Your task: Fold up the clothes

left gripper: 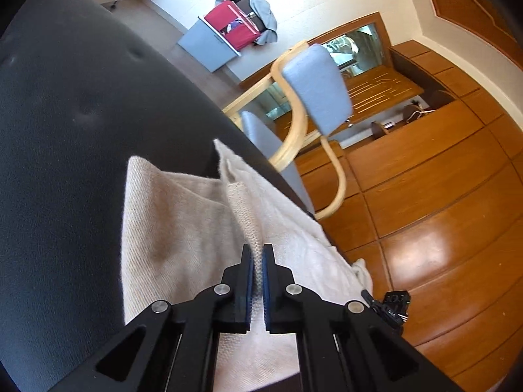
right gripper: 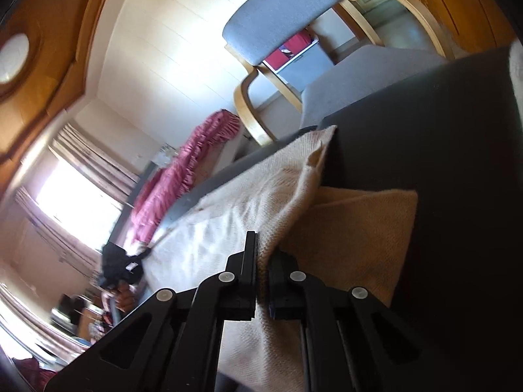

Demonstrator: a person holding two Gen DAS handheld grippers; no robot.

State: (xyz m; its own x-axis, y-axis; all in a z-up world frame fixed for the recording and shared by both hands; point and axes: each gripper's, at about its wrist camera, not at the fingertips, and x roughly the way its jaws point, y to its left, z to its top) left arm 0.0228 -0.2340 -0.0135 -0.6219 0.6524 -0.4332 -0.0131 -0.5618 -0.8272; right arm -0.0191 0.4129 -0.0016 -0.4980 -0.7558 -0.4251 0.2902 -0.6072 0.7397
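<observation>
A cream knitted garment [left gripper: 183, 215] lies partly folded on a dark padded surface [left gripper: 72, 104]. My left gripper [left gripper: 257, 254] is shut on a raised ribbed edge of it, with fabric pinched between the blue pads. In the right wrist view the same cream garment [right gripper: 248, 202] stretches across the dark surface [right gripper: 441, 124], a tan lower layer showing to the right. My right gripper [right gripper: 264, 248] is shut on a fold of the knit, which drapes over its right finger. Both views are tilted.
A blue-cushioned wooden armchair [left gripper: 313, 88] stands just past the surface's edge, over a glossy wooden floor [left gripper: 441, 228]. A red open suitcase [left gripper: 235, 26] lies farther off. Pink ruffled bedding [right gripper: 183, 176] and a bright curtained window [right gripper: 75, 209] show in the right wrist view.
</observation>
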